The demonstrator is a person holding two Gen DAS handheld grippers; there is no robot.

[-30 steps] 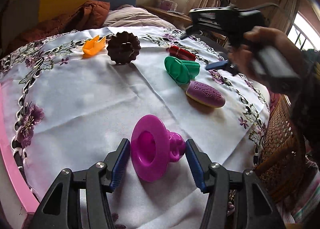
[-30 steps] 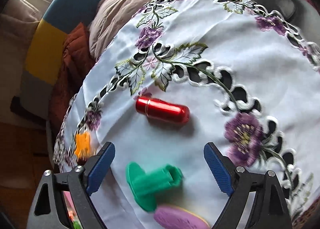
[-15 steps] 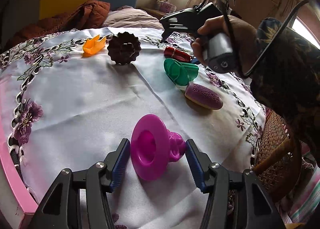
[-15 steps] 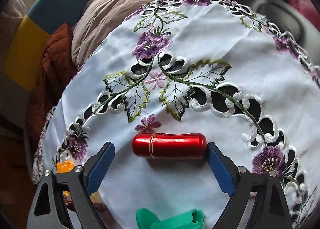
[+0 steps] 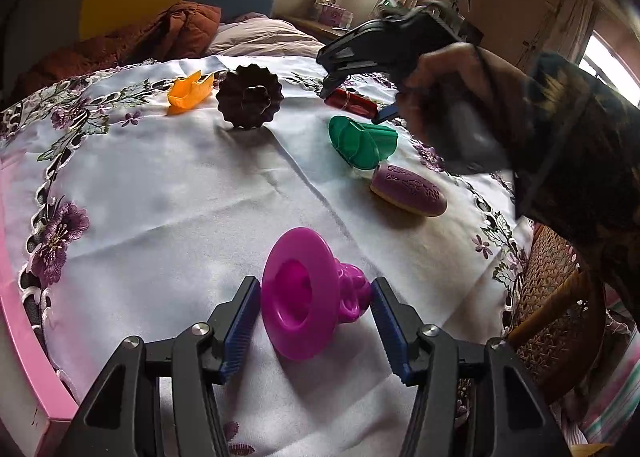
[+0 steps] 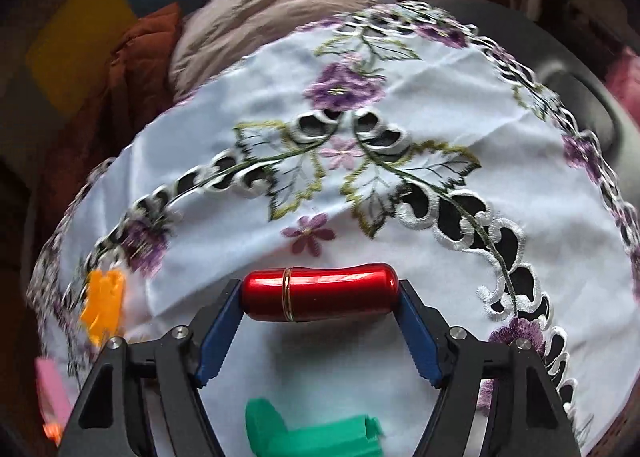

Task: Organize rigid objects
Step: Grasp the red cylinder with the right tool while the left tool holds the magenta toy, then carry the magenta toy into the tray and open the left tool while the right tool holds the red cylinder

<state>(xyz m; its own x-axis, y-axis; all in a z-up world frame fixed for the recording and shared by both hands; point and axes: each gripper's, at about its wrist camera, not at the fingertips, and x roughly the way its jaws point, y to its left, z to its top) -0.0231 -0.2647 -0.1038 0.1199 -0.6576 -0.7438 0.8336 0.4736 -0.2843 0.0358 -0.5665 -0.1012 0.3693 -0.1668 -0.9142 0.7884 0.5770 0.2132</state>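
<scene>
My right-wrist view cuts off the green piece (image 6: 316, 433) at the bottom; the orange piece (image 6: 102, 307) near the tablecloth's (image 6: 520, 185) left edge is blurred.

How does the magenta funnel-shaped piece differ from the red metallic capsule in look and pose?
The magenta piece is matte plastic with a wide flared rim and a knobbly stem; the red capsule is a glossy smooth cylinder with rounded ends and a thin gold ring. The magenta piece lies on its side with its open mouth facing the left camera; the red capsule lies crosswise to the right camera. Both sit on the embroidered cloth, each between a gripper's jaws.
</scene>
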